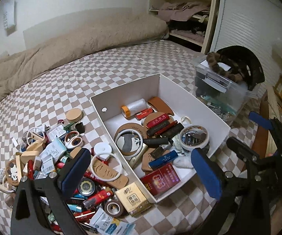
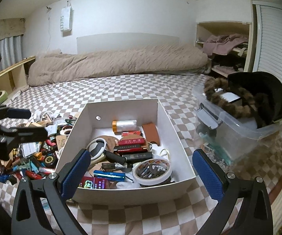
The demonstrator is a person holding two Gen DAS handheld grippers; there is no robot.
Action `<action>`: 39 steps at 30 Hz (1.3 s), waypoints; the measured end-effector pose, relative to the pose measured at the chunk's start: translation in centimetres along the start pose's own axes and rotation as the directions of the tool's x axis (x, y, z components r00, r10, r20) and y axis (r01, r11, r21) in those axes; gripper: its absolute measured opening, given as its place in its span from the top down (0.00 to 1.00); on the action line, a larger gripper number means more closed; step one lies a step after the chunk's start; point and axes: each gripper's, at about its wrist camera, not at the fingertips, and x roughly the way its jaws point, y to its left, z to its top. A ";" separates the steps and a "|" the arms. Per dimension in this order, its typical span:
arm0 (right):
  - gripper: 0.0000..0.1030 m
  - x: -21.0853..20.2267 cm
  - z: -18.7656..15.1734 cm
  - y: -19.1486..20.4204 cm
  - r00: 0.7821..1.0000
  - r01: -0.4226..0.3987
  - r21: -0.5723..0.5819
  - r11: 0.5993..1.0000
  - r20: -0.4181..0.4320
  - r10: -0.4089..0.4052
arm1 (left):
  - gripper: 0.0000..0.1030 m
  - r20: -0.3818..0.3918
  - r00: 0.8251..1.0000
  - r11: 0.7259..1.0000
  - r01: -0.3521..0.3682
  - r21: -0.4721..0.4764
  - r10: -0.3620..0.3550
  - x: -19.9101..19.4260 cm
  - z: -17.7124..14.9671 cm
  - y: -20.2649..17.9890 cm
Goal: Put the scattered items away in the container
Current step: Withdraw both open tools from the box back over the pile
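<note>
The left gripper (image 1: 141,168) has its fingers spread as wide as they go, nothing between them, hanging over the near left wall of the white box (image 1: 199,107). The right gripper (image 2: 141,172) is equally wide and empty above the box's near rim. The box sits on the checkered bed (image 1: 82,68), part filled. The scattered pile (image 1: 62,166) lies just beside its left wall. A clear bin (image 2: 238,137) stands near the right wall; beyond, bare sheet up to the quilt (image 2: 121,62).

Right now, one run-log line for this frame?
left gripper: open, empty | right gripper: open, empty | white box: partly filled | pile: still on bed beside box
</note>
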 end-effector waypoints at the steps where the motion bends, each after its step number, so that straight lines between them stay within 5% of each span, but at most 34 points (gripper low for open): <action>1: 0.00 -0.2 0.0 0.0 1.000 0.001 0.004 1.000 0.003 -0.001 | 0.00 0.003 1.000 1.000 0.001 0.002 -0.001 -0.3 -0.1 0.0; 22: 0.00 -4.7 1.5 2.3 0.999 0.011 0.004 1.000 0.041 -0.011 | 0.00 0.108 0.994 1.000 -0.009 -0.019 0.011 -6.6 -2.1 2.0; 39: 0.00 -5.3 3.3 11.2 0.993 -0.091 -0.073 0.993 0.062 0.096 | 0.00 0.159 0.979 0.987 -0.114 -0.110 0.130 -11.4 -5.7 9.3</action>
